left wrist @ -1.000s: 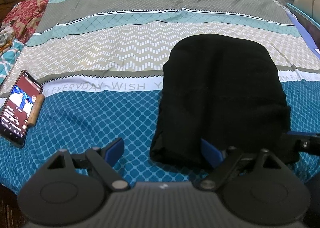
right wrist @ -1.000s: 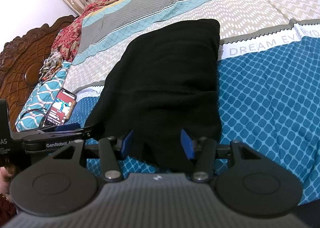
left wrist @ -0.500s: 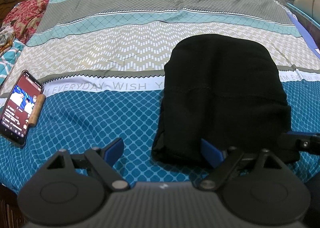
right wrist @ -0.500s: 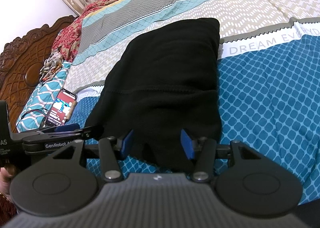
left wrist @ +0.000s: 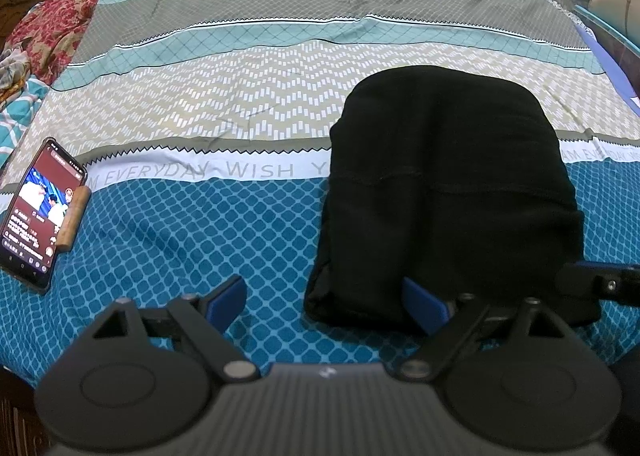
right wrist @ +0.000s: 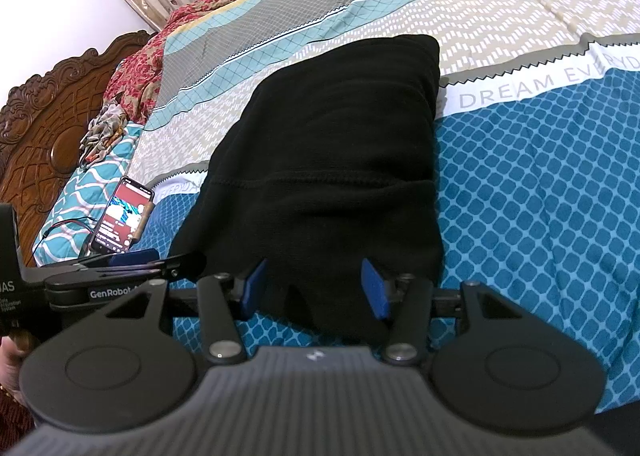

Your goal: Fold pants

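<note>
Black pants (left wrist: 448,191) folded into a compact bundle on the bed, both claws at their near edge.

Lying on the patterned bedspread (left wrist: 240,103), the pants sit at about 3 o'clock of centre in the left wrist view, across the white lettered band and the blue diamond print. The left claw (left wrist: 324,302) stands wide apart, clamped on nothing; its right finger lies against the bundle's near left corner, its left finger over bare bedspread. The right claw (right wrist: 314,288) is moderately parted at the bundle's near edge, with fabric lying between its blue pads, which do not visibly press on it. A lit phone (left wrist: 36,211) rests at 9 o'clock, well apart from the pants, with a small wooden piece (left wrist: 74,217) touching its right edge.
</note>
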### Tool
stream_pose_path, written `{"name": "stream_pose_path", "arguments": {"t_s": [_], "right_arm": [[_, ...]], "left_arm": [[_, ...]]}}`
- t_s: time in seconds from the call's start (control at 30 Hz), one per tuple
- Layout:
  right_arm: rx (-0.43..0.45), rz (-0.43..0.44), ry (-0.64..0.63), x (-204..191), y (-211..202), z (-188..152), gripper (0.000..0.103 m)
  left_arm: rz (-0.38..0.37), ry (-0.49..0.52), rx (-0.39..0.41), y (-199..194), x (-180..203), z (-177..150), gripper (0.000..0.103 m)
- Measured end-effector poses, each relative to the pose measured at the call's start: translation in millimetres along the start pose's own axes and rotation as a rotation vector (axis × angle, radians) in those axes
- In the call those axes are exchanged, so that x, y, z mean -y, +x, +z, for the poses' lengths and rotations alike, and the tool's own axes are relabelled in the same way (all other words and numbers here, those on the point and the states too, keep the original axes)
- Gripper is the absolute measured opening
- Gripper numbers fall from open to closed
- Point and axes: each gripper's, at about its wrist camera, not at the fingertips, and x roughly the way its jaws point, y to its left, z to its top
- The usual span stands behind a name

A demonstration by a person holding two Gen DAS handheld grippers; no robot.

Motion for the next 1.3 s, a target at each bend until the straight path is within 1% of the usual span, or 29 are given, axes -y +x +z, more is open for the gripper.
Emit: {"name": "stream_pose_path", "arguments": {"t_s": [1.3], "right_arm": [[0.0, 0.003, 0.006, -0.9, 0.8, -1.8, 0.055]], "left_arm": [[-0.004, 0.0, -0.003, 1.2, -1.5, -1.5, 0.089]]}}
